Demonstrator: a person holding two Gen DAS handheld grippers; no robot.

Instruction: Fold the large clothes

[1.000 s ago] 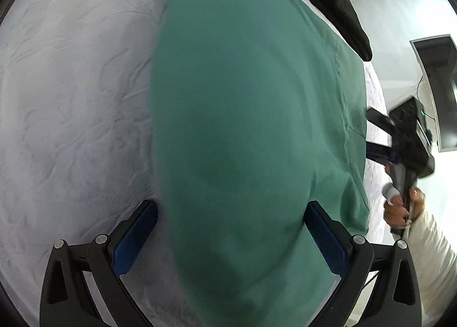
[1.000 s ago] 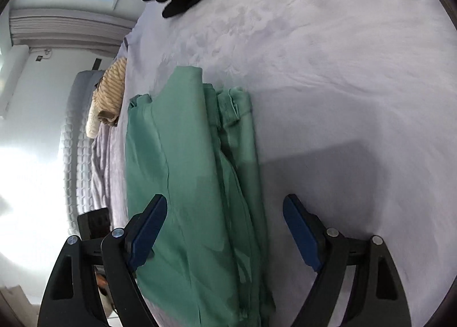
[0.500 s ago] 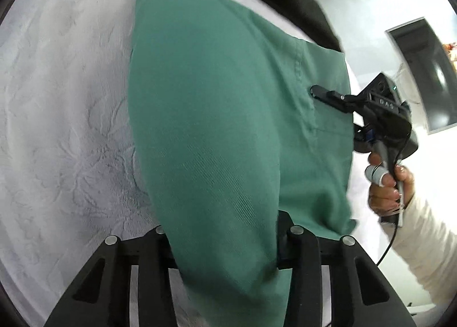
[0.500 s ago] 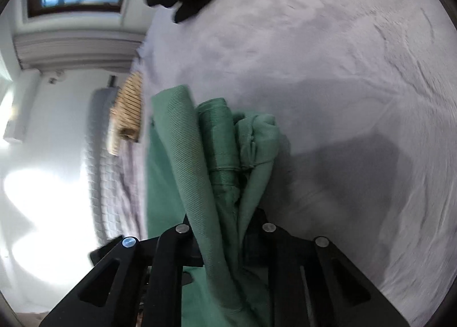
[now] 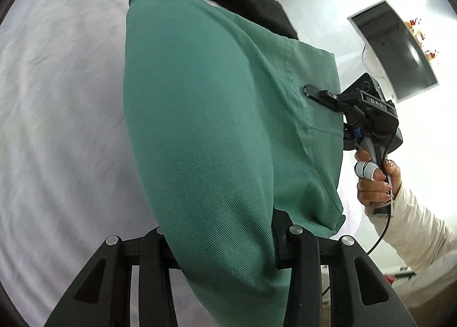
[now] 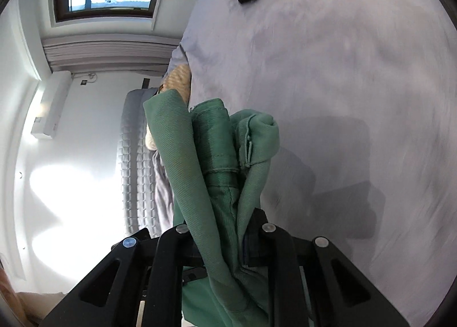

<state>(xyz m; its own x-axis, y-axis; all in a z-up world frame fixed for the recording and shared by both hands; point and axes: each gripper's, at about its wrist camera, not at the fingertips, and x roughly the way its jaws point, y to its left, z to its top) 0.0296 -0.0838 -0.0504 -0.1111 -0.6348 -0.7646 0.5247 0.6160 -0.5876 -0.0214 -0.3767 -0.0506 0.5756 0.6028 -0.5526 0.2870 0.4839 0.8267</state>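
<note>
The bed (image 5: 57, 98) under you was wide and pale, with bare sheet on the far side. Your left gripper (image 5: 220, 241) was clamped on a thick fold of the green garment (image 5: 200, 112), and your right gripper (image 6: 225, 241) was pinched tight on its bunched layers. The garment hung between them, partly lifted from the bed. I think you had to keep both ends level so the fold fell straight. The black clothes (image 5: 245, 4) lay close to its far edge.

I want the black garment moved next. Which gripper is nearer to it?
Neither clearly: both grippers are shut on the green garment, the left gripper and right gripper each well short of the black garment.
</note>
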